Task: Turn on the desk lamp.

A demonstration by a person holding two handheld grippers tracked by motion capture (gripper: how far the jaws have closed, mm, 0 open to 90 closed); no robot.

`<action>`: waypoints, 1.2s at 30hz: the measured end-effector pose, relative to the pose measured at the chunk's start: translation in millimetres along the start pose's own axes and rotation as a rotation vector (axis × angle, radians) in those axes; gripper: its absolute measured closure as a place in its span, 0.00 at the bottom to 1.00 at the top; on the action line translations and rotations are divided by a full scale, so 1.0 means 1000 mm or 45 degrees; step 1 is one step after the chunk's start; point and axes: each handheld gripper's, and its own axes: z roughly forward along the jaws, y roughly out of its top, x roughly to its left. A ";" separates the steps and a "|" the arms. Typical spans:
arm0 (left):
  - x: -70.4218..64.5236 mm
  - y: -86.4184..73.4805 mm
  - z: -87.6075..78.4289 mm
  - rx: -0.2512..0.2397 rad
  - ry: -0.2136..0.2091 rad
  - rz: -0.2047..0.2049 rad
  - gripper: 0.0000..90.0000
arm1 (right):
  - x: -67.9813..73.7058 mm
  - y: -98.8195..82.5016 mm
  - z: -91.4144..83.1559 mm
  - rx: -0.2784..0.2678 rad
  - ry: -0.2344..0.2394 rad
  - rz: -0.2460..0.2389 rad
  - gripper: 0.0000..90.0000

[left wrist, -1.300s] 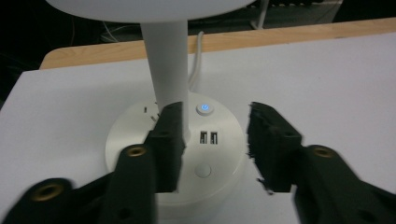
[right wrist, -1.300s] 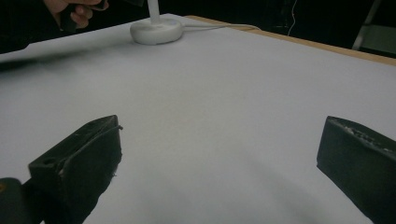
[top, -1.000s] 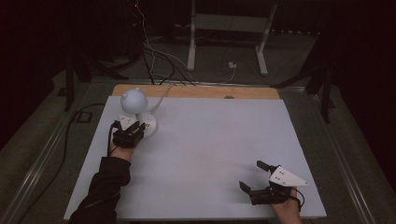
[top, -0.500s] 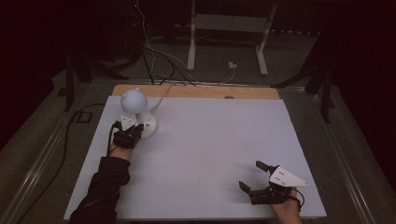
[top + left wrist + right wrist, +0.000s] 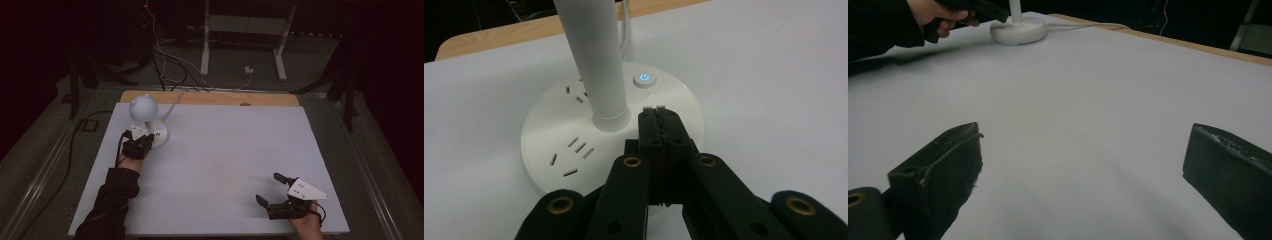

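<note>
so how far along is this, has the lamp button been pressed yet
Done: the left gripper, jaws shut, has reached the desk lamp's round base. In hand: its tips sit over the base just short of the power button, which glows blue; whether it was pressed I cannot tell. The lamp head looks unlit. Left: the press itself, perhaps. The right gripper rests open at the table's near right.

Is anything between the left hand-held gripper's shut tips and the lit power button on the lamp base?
Nothing visible. The left hand-held gripper hangs over the lamp base, with bare white surface up to the power button. The lamp stem stands off to the side.
</note>
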 end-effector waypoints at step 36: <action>-0.002 -0.002 0.007 0.016 0.021 0.044 1.00 | 0.000 0.001 -0.002 -0.007 -0.005 0.001 0.02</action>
